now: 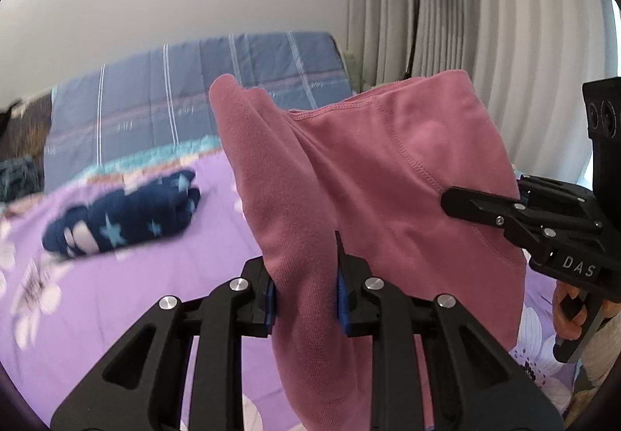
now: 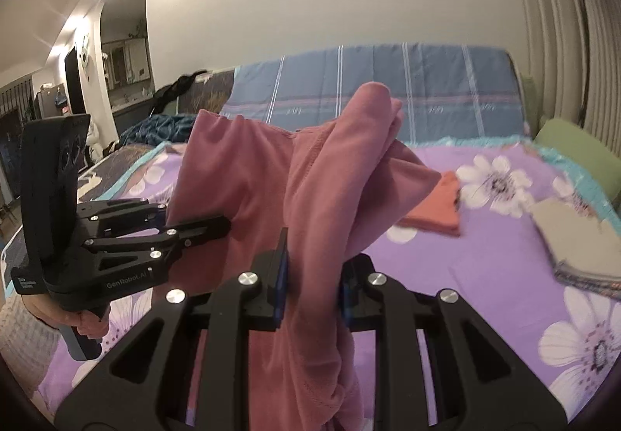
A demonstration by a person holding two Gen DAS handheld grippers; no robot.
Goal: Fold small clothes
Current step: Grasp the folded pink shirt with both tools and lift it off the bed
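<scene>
- We clamp a bunched fold of the pink garment (image 1: 388,167) in the left gripper (image 1: 306,295); the blue pads (image 1: 341,299) press the cloth from both sides.
- Our right gripper (image 2: 312,291) pinches another bunch of the same garment, cloth squeezed tight between its pads (image 2: 280,291).
- The garment hangs in the air between the two grippers, above the bed (image 1: 163,275), a stitched hem showing along its upper edge.
- In the left view, the right gripper comes in from the right edge with its fingers on the cloth; a hand (image 1: 568,314) holds its handle.
- On the purple flowered sheet (image 2: 485,275) lie a rolled navy star-print piece (image 1: 124,213), a folded orange piece (image 2: 434,213) and a grey folded stack (image 2: 578,244).
- A blue striped cover (image 2: 388,85) lies behind, curtains (image 1: 485,23) to the right.
</scene>
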